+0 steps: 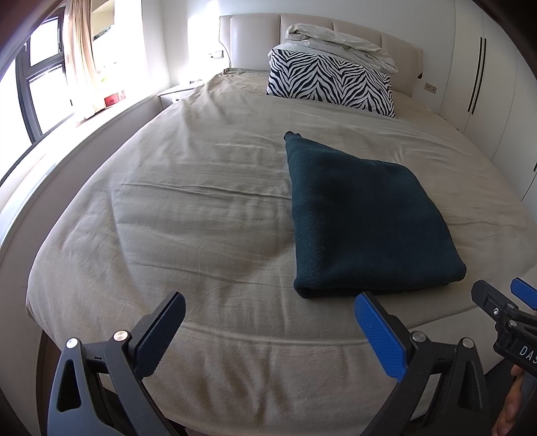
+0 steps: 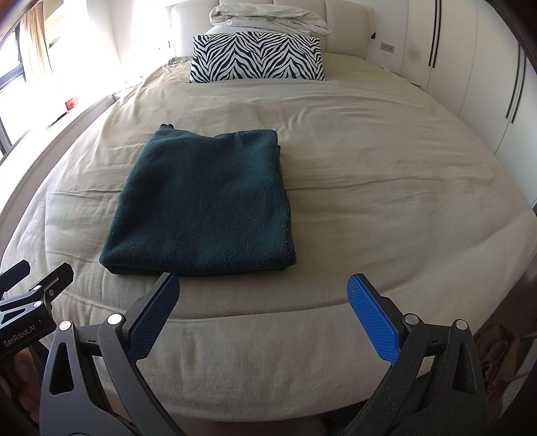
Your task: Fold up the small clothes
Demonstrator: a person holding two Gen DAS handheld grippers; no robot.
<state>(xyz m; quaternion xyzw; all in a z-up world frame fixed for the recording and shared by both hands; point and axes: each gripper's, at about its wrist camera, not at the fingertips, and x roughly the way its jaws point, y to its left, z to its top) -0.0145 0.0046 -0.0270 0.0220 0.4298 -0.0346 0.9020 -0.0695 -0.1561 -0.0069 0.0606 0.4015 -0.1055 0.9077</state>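
A dark teal garment [image 1: 365,221] lies folded into a flat rectangle on the beige bed cover [image 1: 188,214]; it also shows in the right wrist view [image 2: 204,204]. My left gripper [image 1: 270,313] is open and empty, held over the bed's near edge, to the left of and short of the garment. My right gripper [image 2: 263,295] is open and empty, just in front of the garment's near edge. The right gripper also shows at the right edge of the left wrist view [image 1: 496,302]. The left gripper shows at the left edge of the right wrist view [image 2: 37,278].
A zebra-print pillow [image 2: 256,57] and a crumpled white duvet [image 2: 268,18] sit at the headboard. A window with curtains [image 1: 77,50] is on the left, white wardrobe doors [image 2: 486,67] on the right. The bed cover [image 2: 386,167] spreads wide around the garment.
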